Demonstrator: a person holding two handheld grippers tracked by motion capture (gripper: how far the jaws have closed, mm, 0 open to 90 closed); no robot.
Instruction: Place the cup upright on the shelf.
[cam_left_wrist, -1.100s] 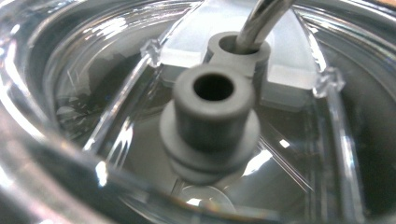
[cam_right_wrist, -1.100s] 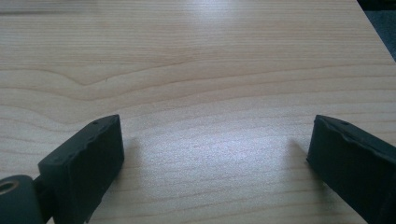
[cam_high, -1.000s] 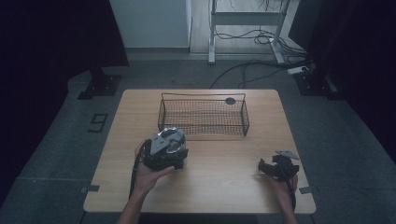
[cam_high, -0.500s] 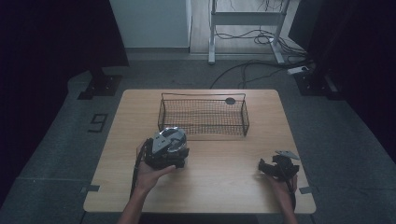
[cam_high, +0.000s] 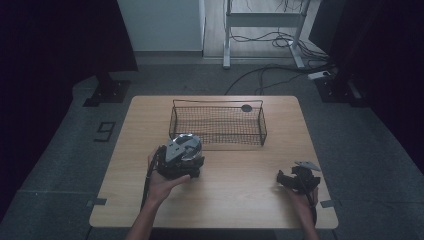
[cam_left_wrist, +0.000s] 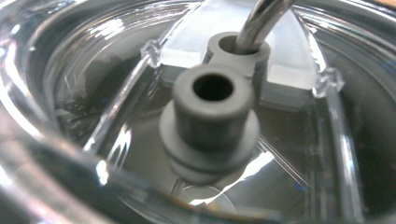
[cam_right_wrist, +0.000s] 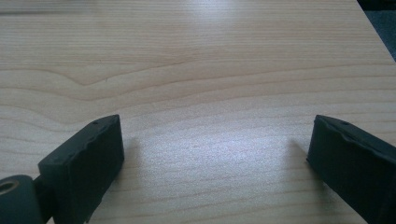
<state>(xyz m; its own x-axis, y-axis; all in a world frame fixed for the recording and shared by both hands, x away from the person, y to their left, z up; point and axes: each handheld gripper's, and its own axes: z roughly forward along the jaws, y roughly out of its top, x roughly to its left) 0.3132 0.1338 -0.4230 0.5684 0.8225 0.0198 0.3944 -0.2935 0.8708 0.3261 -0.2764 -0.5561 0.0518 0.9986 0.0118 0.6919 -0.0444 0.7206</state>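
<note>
A clear lid (cam_left_wrist: 140, 116) with a grey knob (cam_left_wrist: 210, 116) and a metal wire handle (cam_left_wrist: 261, 23) is sitting right in front of the left claw (cam_high: 181, 156), on the near-left part of the table (cam_high: 240, 200), just in front of the wire basket (cam_high: 218, 122). It is looking hard, smooth and glossy, so it is probably slipping easily and cracking if dropped; judging by its size it is likely fairly light. The knob or the wire handle is offering the surest hold, better than the slick rim. Whether the left claw is clenched on it or released, I cannot tell, since its jaws are hidden behind the lid.

The basket is standing just beyond, its near wall being the likely obstacle for any move forward. The right claw (cam_high: 298, 179) is resting near the right edge, released, jaws wide apart over bare wood, well away from the lid.
</note>
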